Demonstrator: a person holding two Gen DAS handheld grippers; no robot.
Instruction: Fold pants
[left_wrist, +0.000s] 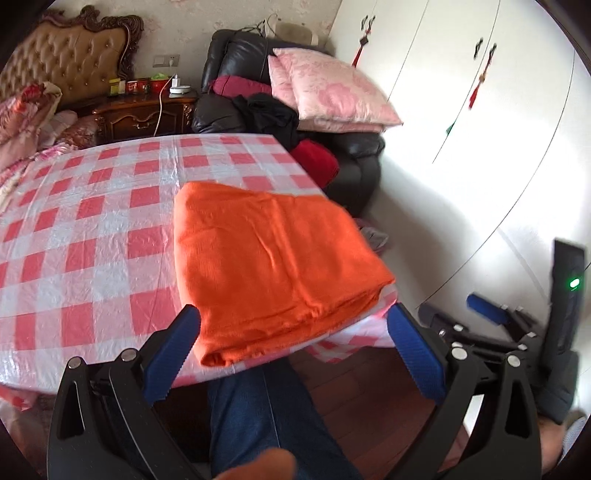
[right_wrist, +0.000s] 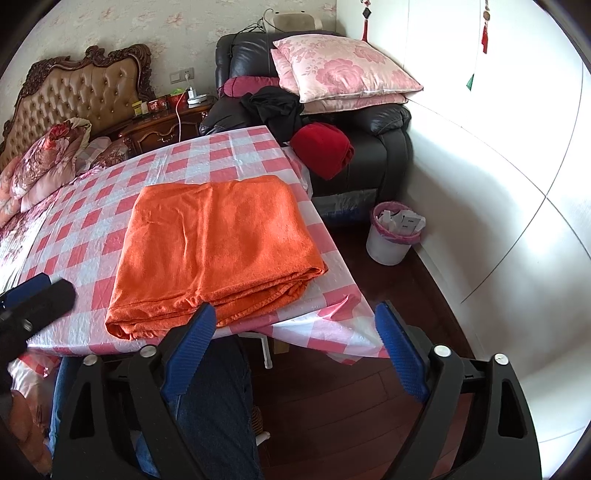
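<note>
My right camera shows what my left cannot: a white waste bin (right_wrist: 391, 236) on the dark floor at centre right, beside the black armchair (right_wrist: 369, 122). My left camera in turn shows my right gripper (left_wrist: 495, 317) from the side at the lower right edge, with a green light glowing on its body. My left gripper (left_wrist: 293, 328) fills the bottom of its own view, and my right gripper (right_wrist: 295, 325) does the same in its own.

I count one pair of orange pants (right_wrist: 214, 251), two pink pillows (right_wrist: 343, 70) stacked on the armchair, and two grippers.

The pants lie folded into a flat rectangle on the checked tablecloth (right_wrist: 92, 218), near the table's right edge and front corner. Their long axis runs from the lower centre of each frame away toward the upper centre, layered edges facing me.

Both my jaws stand wide apart, holding nothing, with the blue pads short of the cloth's near edge.
</note>
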